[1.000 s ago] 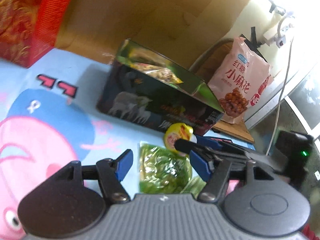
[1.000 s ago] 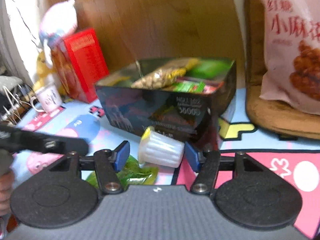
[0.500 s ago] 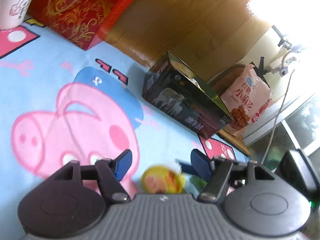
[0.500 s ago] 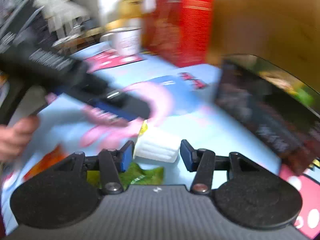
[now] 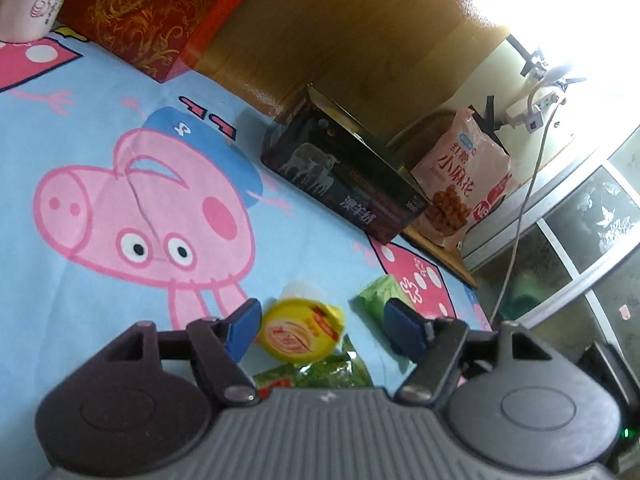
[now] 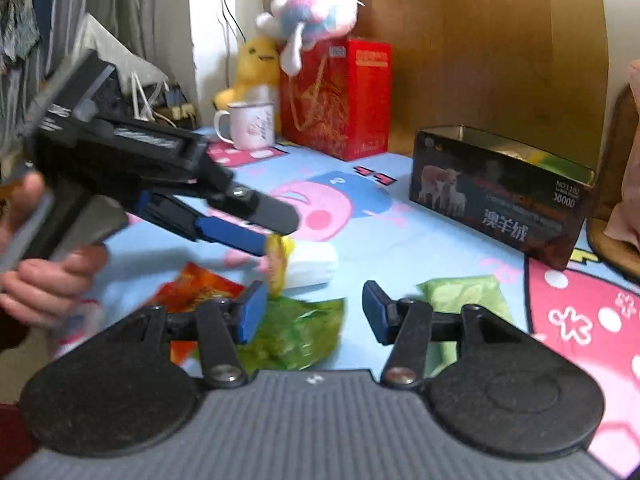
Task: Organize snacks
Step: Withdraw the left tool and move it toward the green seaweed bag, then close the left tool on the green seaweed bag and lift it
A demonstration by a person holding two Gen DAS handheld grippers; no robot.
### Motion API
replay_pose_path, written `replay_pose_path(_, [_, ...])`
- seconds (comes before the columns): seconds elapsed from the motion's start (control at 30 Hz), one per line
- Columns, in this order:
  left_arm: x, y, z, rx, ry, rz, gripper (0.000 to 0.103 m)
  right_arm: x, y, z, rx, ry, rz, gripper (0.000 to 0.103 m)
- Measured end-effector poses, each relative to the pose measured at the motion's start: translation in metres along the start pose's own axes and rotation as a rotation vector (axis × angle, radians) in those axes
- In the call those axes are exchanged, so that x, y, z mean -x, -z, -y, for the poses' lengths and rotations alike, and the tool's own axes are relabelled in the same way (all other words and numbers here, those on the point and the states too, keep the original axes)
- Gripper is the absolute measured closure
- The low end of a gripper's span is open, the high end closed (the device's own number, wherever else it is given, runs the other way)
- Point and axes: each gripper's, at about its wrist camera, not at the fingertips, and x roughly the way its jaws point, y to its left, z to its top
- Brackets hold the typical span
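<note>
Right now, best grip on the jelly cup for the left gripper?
The jelly cup lies on its side, yellow lid facing the left gripper. Grip the ribbed white body behind the lid, pads on opposite walls, coming along its axis from the lid end.

1. The pale-blue cartoon-pig cloth (image 5: 120,152) lies bare across its middle, leaving open passage toward the dark open-topped printed box (image 6: 496,200).
2. A red gold-patterned gift bag (image 6: 340,100) and a white enamel mug (image 6: 250,124) line the far edge.
3. Near the grippers, a yellow-lidded white jelly cup (image 6: 304,266), a crinkled green packet (image 6: 296,332) and an orange packet (image 6: 196,286) crowd the cloth.
</note>
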Motion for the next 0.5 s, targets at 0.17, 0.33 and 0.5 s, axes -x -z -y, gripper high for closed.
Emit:
replay_pose_path(0.17, [0.014, 0.006, 0.005, -0.006, 0.008, 0.020, 0.033, -0.011, 0.006, -0.006, -0.007, 0.005, -0.023, 0.040])
replay_pose_path(0.33, [0.019, 0.013, 0.006, -0.016, -0.012, 0.014, 0.033, -0.017, 0.012, -0.007, -0.027, 0.010, -0.052, 0.031])
replay_pose_path(0.5, [0.021, 0.018, 0.005, 0.002, -0.006, 0.011, 0.033, -0.025, 0.016, -0.014, 0.018, 0.029, -0.083, 0.039])
